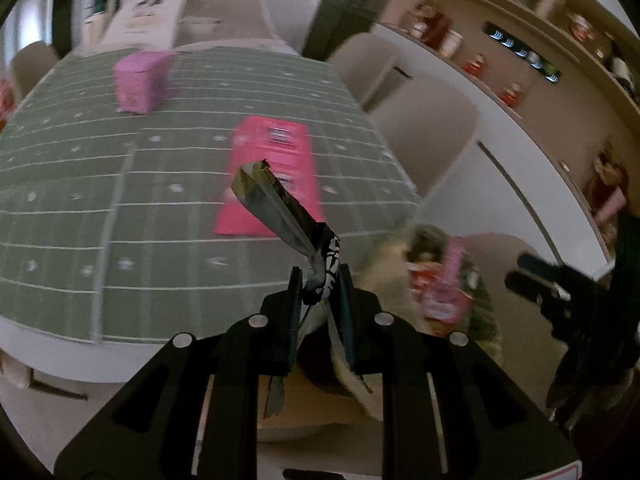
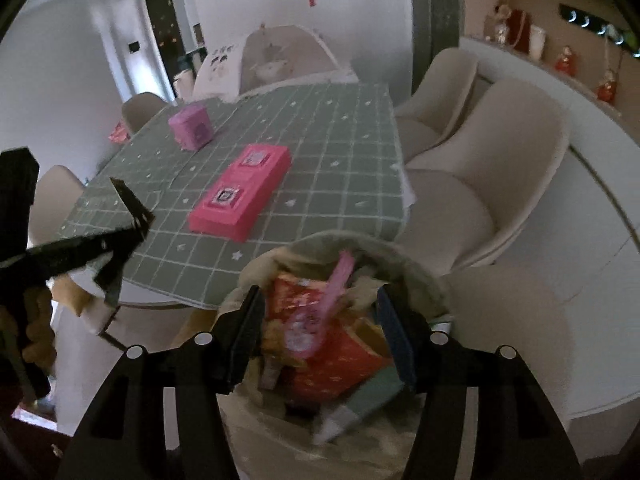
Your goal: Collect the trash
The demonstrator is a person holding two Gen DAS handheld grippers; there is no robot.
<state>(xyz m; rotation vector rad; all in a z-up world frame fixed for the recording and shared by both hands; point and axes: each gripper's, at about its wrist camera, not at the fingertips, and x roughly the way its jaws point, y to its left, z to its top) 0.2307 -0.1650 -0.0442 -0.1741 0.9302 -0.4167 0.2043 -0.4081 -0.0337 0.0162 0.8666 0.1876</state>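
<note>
Crumpled dark foil wrapper point(image 1: 280, 204) pinched upright above the table edge, beige trash bag point(image 2: 404, 268) open, stuffed with red and pink packaging

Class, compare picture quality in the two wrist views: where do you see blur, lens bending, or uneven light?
Left wrist view: the tablecloth and flat pink box smear with motion blur, while the wrapper in the left gripper stays fairly sharp. Right wrist view: the table is crisper, the bag contents blur, the shelf bows, corners darken.

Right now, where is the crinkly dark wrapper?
In the left wrist view the wrapper is pinched in the left tool, held up over the table's near edge, in front of the flat pink box, left of the trash bag.
</note>
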